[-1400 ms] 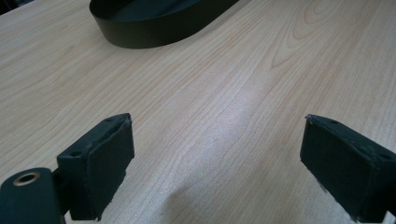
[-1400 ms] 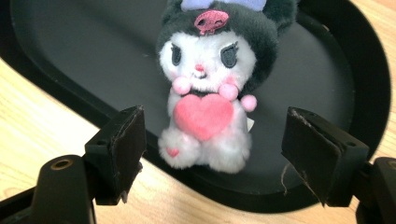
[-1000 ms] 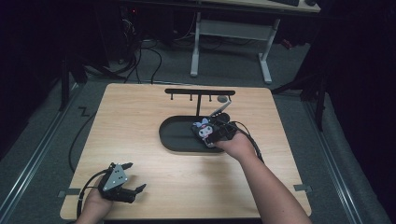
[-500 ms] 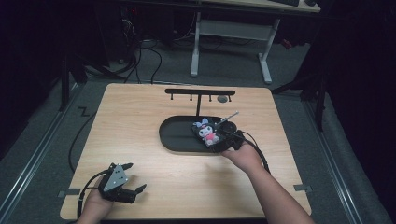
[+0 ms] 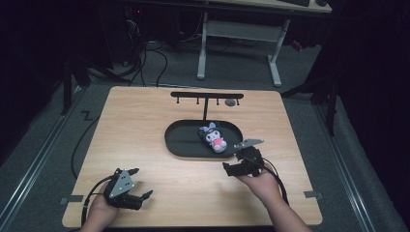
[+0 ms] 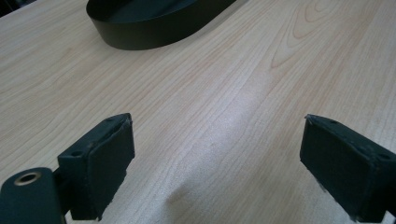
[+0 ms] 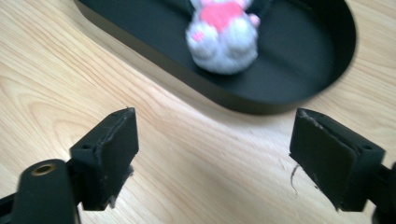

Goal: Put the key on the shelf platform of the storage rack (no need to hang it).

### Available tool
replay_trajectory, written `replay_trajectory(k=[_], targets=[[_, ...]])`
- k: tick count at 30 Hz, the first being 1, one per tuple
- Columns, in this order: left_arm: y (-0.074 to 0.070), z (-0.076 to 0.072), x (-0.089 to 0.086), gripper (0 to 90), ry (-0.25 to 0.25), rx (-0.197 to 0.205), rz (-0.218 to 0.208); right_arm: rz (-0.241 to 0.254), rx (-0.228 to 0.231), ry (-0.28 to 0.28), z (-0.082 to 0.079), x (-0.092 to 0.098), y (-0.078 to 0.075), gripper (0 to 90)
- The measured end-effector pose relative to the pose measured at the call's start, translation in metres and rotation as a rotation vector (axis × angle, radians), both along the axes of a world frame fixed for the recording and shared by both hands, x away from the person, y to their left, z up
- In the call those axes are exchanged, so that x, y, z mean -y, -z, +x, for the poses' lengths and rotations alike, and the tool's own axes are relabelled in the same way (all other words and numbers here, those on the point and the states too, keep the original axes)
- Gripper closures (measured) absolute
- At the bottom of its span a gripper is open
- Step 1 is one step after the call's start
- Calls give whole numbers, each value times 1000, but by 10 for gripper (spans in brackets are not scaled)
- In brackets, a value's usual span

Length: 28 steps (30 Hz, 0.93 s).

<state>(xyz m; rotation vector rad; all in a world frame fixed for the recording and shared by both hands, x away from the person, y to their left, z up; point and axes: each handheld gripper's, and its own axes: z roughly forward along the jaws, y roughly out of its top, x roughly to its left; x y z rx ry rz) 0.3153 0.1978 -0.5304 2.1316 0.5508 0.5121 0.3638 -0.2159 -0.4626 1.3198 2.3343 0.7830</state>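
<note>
Lying in the black oval tray (image 5: 181,142) near the table's (image 5: 145,116) middle, the small plush toy (image 5: 213,137) sits toward the tray's right half, white and grey with a pink patch on its front. A second ago the right tool (image 5: 240,163) was over the tray with the toy between its jaws; half a second ago it was still at the toy. Now it has drawn back toward the person, off the tray and over bare wood just beside the tray's near right rim, released, its jaws spread wide with nothing between them. In the right gripper view the toy (image 7: 223,35) rests inside the tray (image 7: 299,70), well ahead of the parted pads (image 7: 114,149). The left tool (image 5: 129,187) has stayed at the near left corner of the table, its jaws likewise apart and empty above the wood. A black rack (image 5: 207,96) with small pegs stands behind the tray.
</note>
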Motion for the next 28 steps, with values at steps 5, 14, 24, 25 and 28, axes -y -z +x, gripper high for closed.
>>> replay_trajectory(k=[5, 14, 24, 25, 28], targets=[[-1, -1, -1, 105, -9, 1, -6, 22, 57, 19, -24, 13, 20, 153], [-3, -4, -7, 97, -55, 0, -58, 209, 226, 104, -79, 42, 58, 158], [-5, -6, -1, 90, -25, 7, -50, 246, 265, 76, -84, 47, 56, 157], [-5, -5, -1, 91, -25, 5, -54, 238, 260, 68, -84, 45, 58, 157], [-4, -2, 0, 93, -28, 11, -55, 221, 251, 61, -85, 42, 60, 157]])
